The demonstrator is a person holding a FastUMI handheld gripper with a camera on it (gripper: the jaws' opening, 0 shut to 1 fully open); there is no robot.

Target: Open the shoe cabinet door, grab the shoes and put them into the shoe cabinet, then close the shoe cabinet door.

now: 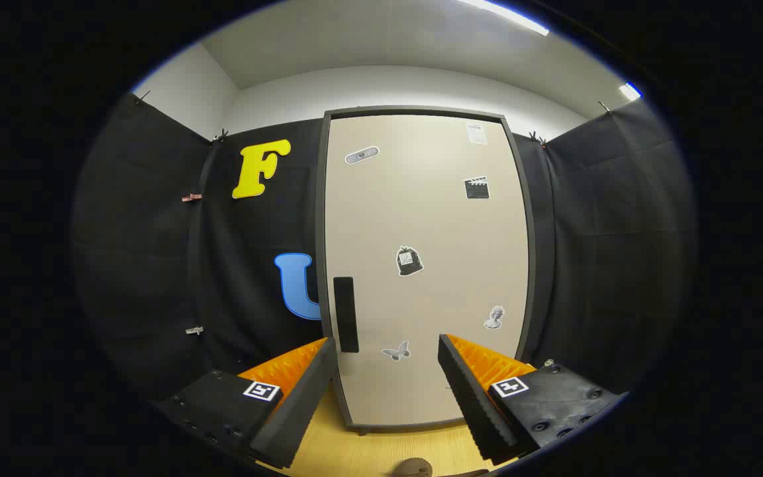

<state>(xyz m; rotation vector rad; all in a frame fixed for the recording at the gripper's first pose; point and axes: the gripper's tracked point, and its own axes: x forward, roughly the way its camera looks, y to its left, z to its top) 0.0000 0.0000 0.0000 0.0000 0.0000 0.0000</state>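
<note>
A pale wood floor [381,450] runs under the gripper [387,351], up to a booth of black cloth [607,252] hung by clips against white walls [395,86]. Strip lights [510,16] shine in the ceiling above.

The cabinet [421,265] stands upright on the floor against the back cloth, straight ahead of the jaws. Its beige door [434,225] is shut inside a dark frame, so what it holds cannot be told. A dark vertical handle [346,314] sits near the door's left side, low down, just above and beside the left jaw's tip. Several small stickers [409,260] are scattered over the door, one of them a butterfly [396,351] between the jaw tips.

The jaws are released, spread wide with nothing between them but the view of the door's lower part; they appear short of the door, touching nothing.

A small brown rounded thing [411,468], perhaps part of a shoe, peeks up from the floor below the jaws; too little shows to be sure.
</note>
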